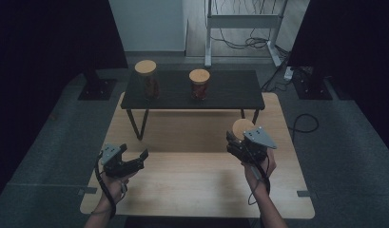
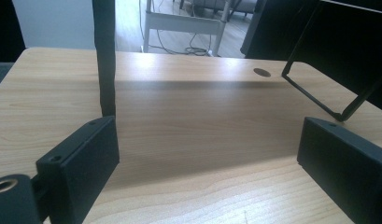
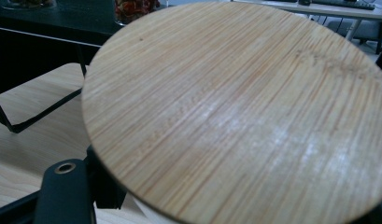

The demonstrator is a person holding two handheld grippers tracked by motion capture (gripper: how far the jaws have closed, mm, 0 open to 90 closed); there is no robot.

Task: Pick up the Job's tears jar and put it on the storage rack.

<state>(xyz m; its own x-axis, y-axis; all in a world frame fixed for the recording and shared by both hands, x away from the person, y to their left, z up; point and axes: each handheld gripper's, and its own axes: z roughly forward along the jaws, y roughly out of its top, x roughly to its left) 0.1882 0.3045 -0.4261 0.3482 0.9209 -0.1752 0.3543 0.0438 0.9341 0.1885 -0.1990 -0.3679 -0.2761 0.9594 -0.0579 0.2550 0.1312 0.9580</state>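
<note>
Your right tongs (image 1: 239, 137) pinch a jar with a round bamboo lid (image 1: 242, 126) at the frame's center right above the wooden counter (image 1: 192, 185), while your left tongs (image 1: 135, 161), lower left, are spread with nothing between them.

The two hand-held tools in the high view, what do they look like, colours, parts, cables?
Both are black, blocky tools. The left tool has two chunky black jaws, a small grey plate on top and a dark cable looping past the wrist. The right tool carries a larger grey three-cornered plate with dark screw holes, and a black cable trailing down the forearm. In the gripper views the jaws are matt black rectangular blocks. No sleeves are visible.
</note>
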